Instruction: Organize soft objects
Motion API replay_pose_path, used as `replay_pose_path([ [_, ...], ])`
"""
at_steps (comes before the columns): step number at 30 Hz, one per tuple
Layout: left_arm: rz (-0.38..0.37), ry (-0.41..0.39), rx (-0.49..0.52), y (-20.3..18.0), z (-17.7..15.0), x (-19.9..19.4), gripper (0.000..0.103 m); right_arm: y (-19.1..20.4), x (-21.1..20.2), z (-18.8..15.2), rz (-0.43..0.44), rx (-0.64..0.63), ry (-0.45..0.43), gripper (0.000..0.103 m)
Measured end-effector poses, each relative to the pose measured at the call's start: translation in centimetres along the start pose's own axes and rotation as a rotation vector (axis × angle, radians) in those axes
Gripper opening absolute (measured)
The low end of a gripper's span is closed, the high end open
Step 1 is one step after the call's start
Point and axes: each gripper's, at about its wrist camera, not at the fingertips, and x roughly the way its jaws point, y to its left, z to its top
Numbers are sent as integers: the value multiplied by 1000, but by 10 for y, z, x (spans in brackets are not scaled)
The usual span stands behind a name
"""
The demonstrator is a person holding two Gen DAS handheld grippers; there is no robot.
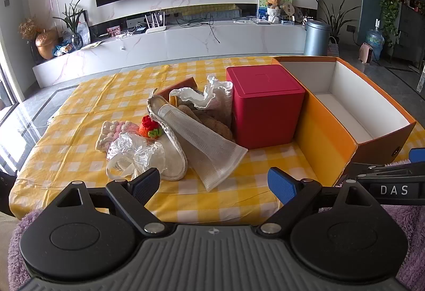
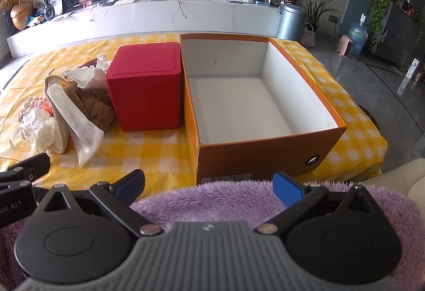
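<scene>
A pile of soft things lies on the yellow checked tablecloth (image 1: 239,200): a white mesh cloth (image 1: 204,145), a cream slipper (image 1: 172,158), a brown plush piece (image 1: 212,123), a pink-white knit (image 1: 111,131), a red crocheted strawberry (image 1: 150,126) and crinkled plastic (image 1: 135,153). The pile also shows at left in the right wrist view, with the mesh cloth (image 2: 79,121). My left gripper (image 1: 215,183) is open and empty, just in front of the pile. My right gripper (image 2: 208,188) is open, low over a purple fluffy cloth (image 2: 212,200), in front of the empty orange box (image 2: 255,158).
A red cube box (image 1: 265,105) stands between the pile and the orange box (image 1: 326,137); it also shows in the right wrist view (image 2: 146,86). The right gripper's body (image 1: 393,184) shows at the right of the left wrist view. Beyond the table is a TV wall with a white console.
</scene>
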Motion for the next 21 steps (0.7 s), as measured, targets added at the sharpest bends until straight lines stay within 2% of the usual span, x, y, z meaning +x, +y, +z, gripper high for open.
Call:
replay_pose_path([
  [21, -3, 9, -9, 3, 0, 0, 103, 2, 2, -2, -2, -10, 14, 100],
])
